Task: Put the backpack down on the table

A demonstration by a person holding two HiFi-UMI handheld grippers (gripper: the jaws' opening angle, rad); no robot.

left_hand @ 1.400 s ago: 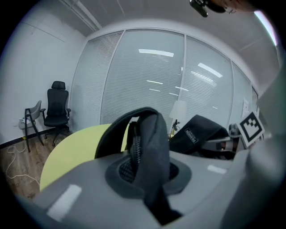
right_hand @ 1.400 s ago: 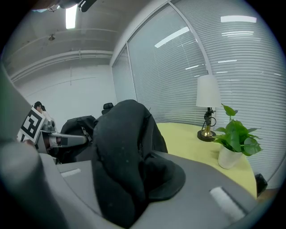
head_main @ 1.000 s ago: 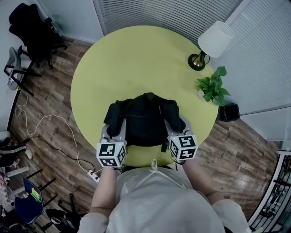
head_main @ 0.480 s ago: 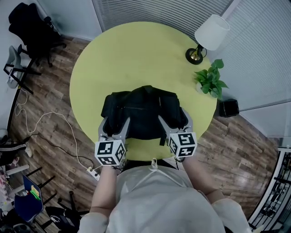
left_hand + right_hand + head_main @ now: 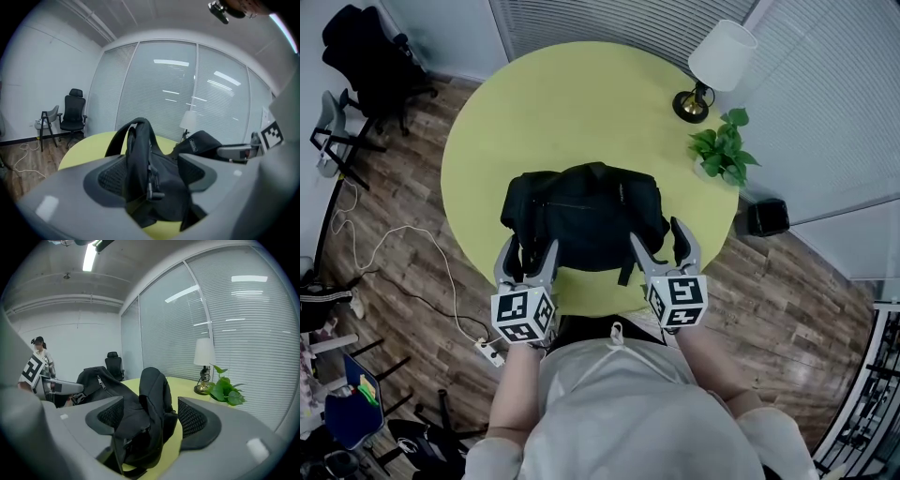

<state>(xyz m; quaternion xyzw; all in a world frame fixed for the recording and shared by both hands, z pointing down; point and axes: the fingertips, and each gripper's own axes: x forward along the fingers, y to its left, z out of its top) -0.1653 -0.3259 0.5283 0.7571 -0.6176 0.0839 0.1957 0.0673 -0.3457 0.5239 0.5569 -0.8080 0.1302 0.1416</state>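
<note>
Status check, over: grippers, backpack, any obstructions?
Left gripper opening, right gripper closing, a strap loose between each one's jaws. Backpack down on table. Lamp, plant well clear.

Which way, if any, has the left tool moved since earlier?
Yes: the left tool has pulled back toward the table edge, jaws opening, backpack strap loose between them.

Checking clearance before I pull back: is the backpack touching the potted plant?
No: the head view shows bare yellow table between the backpack and the potted plant.
</note>
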